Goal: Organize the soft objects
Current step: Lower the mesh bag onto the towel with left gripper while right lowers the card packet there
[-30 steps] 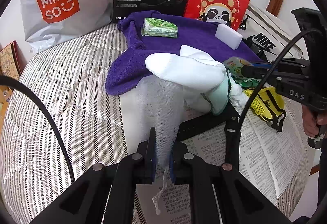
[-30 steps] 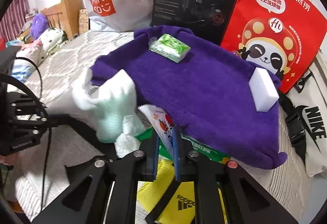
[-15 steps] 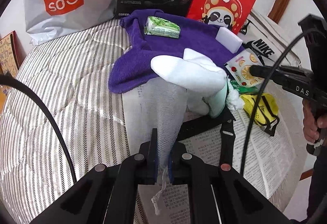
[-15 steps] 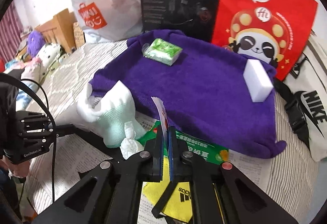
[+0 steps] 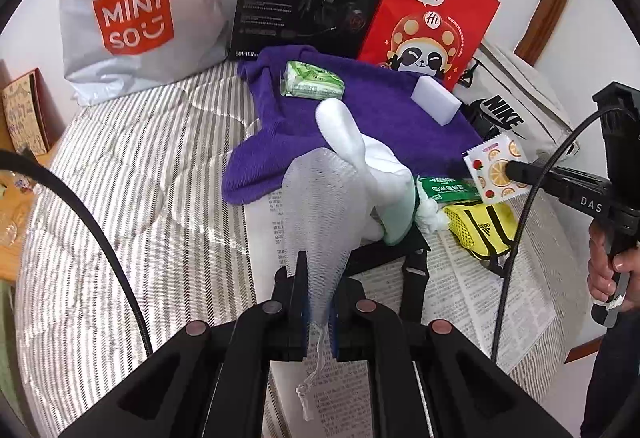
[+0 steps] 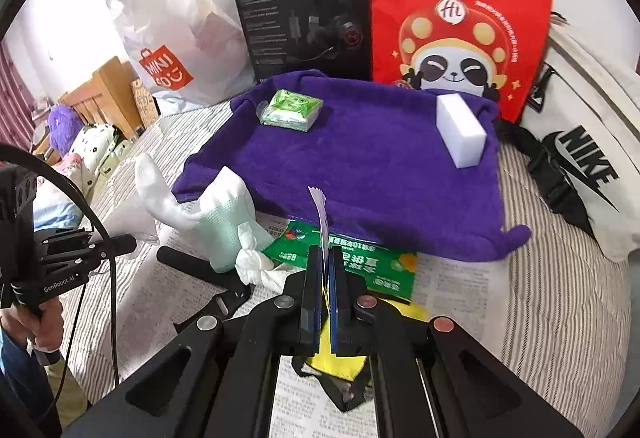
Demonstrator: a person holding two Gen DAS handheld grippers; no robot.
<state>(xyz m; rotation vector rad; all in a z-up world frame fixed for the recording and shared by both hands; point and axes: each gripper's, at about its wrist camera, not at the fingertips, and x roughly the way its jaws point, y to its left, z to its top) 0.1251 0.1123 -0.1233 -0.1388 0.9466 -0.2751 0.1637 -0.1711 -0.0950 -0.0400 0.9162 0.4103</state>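
Pinching white mesh pouch (image 5: pixel 316 206), left gripper (image 5: pixel 319 294), flat fruit-print sachet (image 5: pixel 496 168), right gripper (image 6: pixel 325 270)

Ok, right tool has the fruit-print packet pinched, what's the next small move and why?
Probably carry the fruit-print packet forward over the purple towel and let go there. The right tool holds it clear of the bed, and the tissue pack and white sponge already sit on that towel.

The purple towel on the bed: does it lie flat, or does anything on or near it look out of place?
The purple towel is askew: its left edge is bunched up. A green packet is partly tucked under its front edge. The tissue pack and white sponge lie neatly on it.
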